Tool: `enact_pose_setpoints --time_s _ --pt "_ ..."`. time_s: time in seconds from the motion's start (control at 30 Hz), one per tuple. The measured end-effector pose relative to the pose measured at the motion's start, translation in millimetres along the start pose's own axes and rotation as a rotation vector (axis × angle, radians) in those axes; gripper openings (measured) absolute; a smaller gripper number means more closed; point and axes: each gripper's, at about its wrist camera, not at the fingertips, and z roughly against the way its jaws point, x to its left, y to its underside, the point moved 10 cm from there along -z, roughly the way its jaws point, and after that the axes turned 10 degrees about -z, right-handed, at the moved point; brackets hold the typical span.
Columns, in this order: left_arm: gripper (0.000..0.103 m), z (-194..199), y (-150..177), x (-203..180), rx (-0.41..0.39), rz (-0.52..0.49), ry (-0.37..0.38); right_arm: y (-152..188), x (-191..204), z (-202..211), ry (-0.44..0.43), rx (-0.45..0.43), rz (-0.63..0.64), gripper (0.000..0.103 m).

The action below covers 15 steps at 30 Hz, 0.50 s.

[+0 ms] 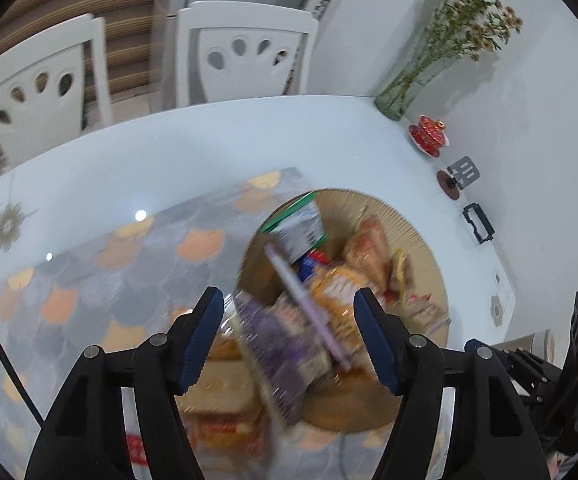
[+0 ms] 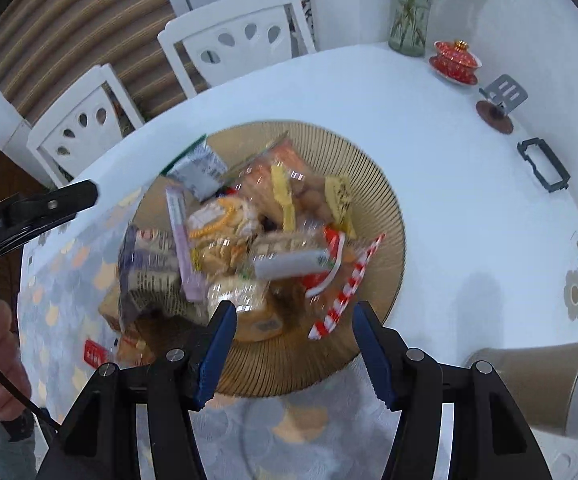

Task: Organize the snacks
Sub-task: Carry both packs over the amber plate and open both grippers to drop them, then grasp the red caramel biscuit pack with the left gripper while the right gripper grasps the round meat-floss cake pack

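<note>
While both grippers hang over the white table (image 2: pixel 449 208), a ribbed tan plate (image 2: pixel 385 208) holds the heaped snacks (image 2: pixel 249 232).

Pile, blurred: green-edged packet (image 2: pixel 197 168) at the far side, lilac stick pack (image 2: pixel 181 240), purple packet (image 1: pixel 273 344) over the near-left rim, orange biscuit packs (image 1: pixel 341 292), red-and-white striped wrapper (image 2: pixel 345 292). More packets (image 1: pixel 225 412) lie off the plate on the patterned mat (image 1: pixel 101 280), possibly biscuits. Left gripper (image 1: pixel 289 344): jaws apart, nothing pinched. Right gripper (image 2: pixel 293 348): jaws apart above the near rim, empty. Glass vase (image 2: pixel 409 28) with stems and red lidded bowl (image 2: pixel 455 62) stand by the wall.
</note>
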Motion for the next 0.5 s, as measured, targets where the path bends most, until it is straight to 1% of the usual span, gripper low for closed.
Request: enact_pose_setpoints --time_s 0.17,0.37,0.43,0.5 --pt "0.066 13 33 26 0.016 0.048 -0.027 27 24 -3 -0.049 0.043 0.037 0.058" --pt "0.066 28 82 68 0.051 0.114 -0.065 72 79 -13 -0.116 0.118 0.154 0.058" --pt "0.066 32 100 81 0.056 0.141 -0.077 84 94 -16 -0.134 0.132 0.182 0.058" --pt "0.066 34 115 91 0.065 0.157 -0.086 97 110 -21 -0.174 0.158 0.191 0.058"
